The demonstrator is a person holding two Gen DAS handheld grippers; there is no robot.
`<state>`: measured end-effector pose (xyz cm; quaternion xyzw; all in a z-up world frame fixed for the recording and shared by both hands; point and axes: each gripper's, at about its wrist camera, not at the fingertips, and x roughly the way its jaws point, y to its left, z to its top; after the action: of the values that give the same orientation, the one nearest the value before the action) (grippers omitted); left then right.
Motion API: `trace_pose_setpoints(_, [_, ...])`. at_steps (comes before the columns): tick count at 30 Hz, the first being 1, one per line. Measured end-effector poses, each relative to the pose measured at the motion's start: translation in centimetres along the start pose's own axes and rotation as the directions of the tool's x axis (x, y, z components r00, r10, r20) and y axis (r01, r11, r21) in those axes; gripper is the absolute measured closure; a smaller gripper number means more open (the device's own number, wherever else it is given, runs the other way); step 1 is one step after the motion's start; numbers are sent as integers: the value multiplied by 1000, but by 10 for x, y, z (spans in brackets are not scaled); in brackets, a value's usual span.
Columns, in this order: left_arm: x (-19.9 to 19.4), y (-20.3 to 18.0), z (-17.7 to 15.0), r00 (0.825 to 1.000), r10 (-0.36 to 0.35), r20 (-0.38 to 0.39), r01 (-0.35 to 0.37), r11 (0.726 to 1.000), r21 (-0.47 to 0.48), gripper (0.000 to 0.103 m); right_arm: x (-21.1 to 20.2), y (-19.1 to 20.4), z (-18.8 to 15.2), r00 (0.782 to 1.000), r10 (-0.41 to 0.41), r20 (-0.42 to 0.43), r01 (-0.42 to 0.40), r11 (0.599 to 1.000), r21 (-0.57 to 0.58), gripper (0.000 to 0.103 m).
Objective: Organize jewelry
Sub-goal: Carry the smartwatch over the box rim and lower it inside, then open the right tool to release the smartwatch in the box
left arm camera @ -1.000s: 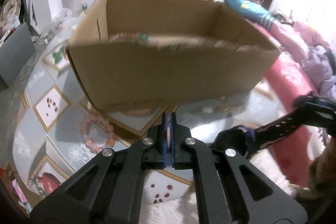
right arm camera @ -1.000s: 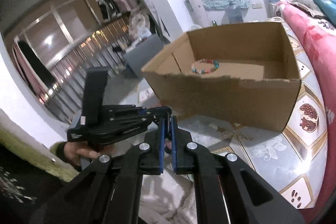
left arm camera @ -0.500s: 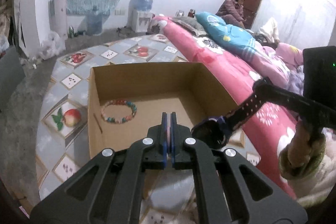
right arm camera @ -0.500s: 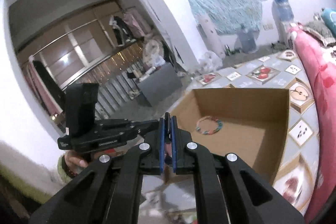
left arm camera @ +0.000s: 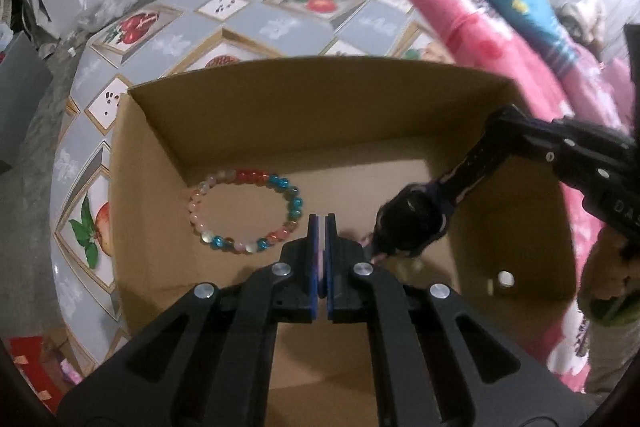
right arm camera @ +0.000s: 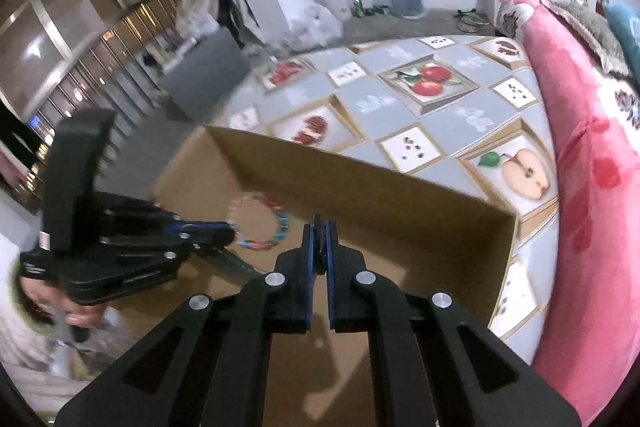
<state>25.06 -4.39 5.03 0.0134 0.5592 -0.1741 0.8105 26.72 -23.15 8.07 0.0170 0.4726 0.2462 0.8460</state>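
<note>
Both grippers now hang over the box (left arm camera: 152, 163), up from its outside wall. Right gripper (left arm camera: 496, 135) clamps a watch (left arm camera: 412, 223) strap, lower right. Left gripper (left arm camera: 321, 227) jaws pinched, something pinkish between. Bracelet (left arm camera: 244, 211) lies inside, centre-left. Next: lower, release.

Closed right tongs (right arm camera: 319, 227) above cardboard box (right arm camera: 400, 203).

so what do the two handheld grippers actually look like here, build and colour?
Both match: the left gripper and right gripper are matte black plastic linkages with triangular cut-outs, silver round pivot screws, and flat fingers lined with blue pads. Seen from the right wrist, the left one carries a tall black block on top and a small white label. No cables visible. The holder's cuff looks greenish.
</note>
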Motion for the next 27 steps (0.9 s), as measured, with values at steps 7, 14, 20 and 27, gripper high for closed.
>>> trace_pose_setpoints(7, [17, 7, 5, 998, 36, -49, -37, 999, -20, 72, 21, -21, 6, 992, -96, -81, 99, 995, 34, 96])
trace_pose_setpoints(14, [3, 11, -1, 999, 34, -16, -35, 998, -45, 55, -6, -26, 7, 994, -105, -12, 105, 992, 62, 96])
trace_pose_setpoints(20, [-40, 12, -13, 994, -2, 110, 8, 999, -47, 39, -41, -27, -2, 995, -82, 60, 75, 991, 108, 81])
trace_pose_setpoints(27, [-113, 18, -61, 950, -29, 312, 38, 999, -23, 21, -107, 4, -41, 980, -57, 191, 43, 996, 80, 59])
